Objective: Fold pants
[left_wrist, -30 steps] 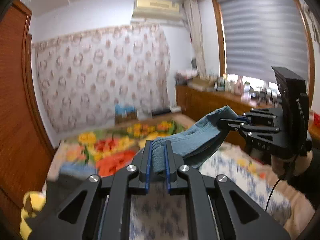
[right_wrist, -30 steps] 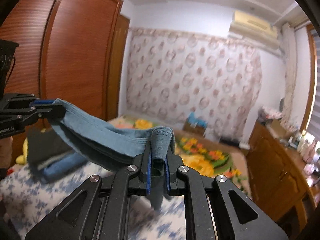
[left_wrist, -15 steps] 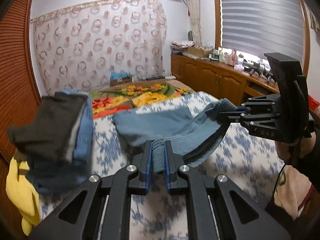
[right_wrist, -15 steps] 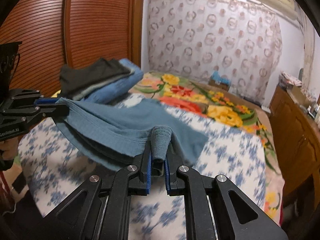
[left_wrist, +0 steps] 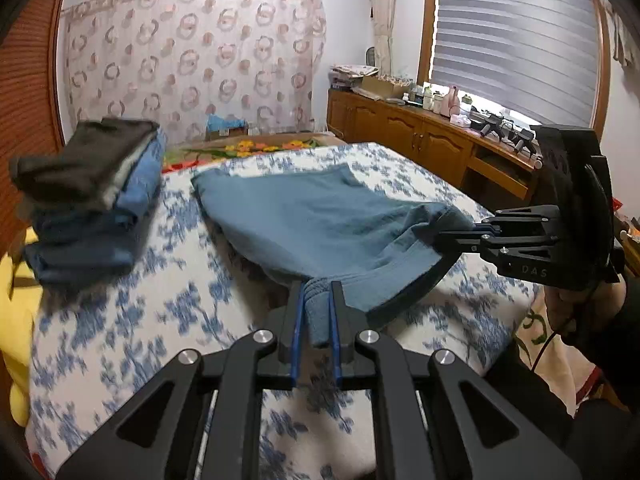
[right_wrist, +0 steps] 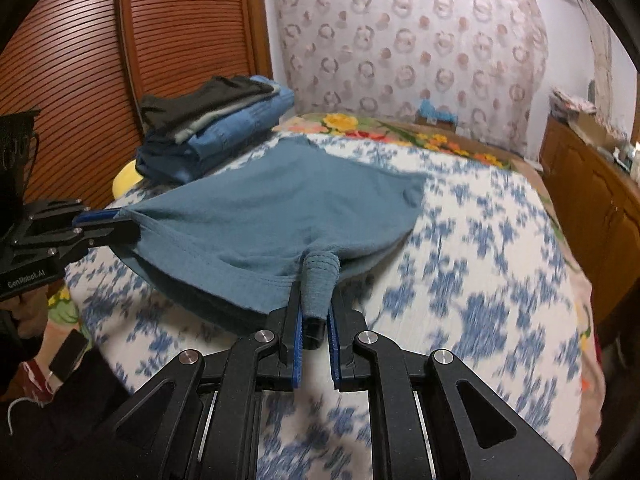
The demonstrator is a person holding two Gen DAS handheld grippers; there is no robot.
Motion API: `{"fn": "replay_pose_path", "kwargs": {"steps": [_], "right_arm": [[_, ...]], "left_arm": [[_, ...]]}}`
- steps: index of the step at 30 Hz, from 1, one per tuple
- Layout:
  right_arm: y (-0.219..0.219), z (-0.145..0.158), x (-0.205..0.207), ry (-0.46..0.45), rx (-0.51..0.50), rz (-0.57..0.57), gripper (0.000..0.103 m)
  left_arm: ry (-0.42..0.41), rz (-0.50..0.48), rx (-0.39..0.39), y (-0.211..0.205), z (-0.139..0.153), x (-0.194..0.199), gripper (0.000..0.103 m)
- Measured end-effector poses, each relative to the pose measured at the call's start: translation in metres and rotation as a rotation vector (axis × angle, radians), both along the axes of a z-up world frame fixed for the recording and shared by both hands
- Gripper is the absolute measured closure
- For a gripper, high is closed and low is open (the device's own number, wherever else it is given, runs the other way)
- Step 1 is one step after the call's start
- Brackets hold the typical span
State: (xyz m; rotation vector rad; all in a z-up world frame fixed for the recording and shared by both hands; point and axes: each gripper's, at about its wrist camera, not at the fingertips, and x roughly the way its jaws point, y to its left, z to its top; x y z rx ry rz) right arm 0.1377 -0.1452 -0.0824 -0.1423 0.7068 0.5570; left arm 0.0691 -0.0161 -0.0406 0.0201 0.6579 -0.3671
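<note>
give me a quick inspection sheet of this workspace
surface: bed with a blue flowered cover
job's things: blue pants, far end lying on the bed, near edge lifted
clutter: stack of folded clothes beside the pants; yellow item under it
grippers: left gripper shut on the pants' edge; right gripper shut on the pants' edge
cables: thin black cable under the right gripper
surroundings: wooden wardrobe, patterned curtain, cabinet, window blind

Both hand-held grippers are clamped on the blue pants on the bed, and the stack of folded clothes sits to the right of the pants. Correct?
Not quite. The folded clothes sit left of the blue pants, by the wardrobe, as the left wrist view shows. Both the left hand-held gripper and the right hand-held gripper are clamped on them on the bed.
</note>
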Motion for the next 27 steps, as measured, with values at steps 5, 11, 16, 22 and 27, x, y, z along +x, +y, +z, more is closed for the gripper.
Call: {"fn": "replay_pose_path", "kwargs": {"steps": [5, 11, 16, 22, 27], "right_arm": [[-0.001, -0.012, -0.014, 0.02, 0.004, -0.008, 0.095], [-0.004, -0.017, -0.022, 0.034, 0.027, -0.011, 0.095], [-0.001, -0.027, -0.024, 0.038, 0.0, -0.017, 0.095], [-0.004, -0.033, -0.025, 0.039, 0.002, -0.028, 0.095], [-0.007, -0.036, -0.026, 0.046, 0.015, -0.036, 0.094]], "left_arm": [[0.025, 0.009, -0.035, 0.005, -0.008, -0.008, 0.095], [0.044, 0.027, -0.055, 0.007, -0.016, -0.018, 0.094], [0.077, 0.047, -0.058, 0.008, -0.033, -0.019, 0.093], [0.093, 0.074, -0.063, 0.011, -0.042, -0.019, 0.085], [0.118, 0.092, -0.053, 0.012, -0.052, -0.015, 0.081]]}}
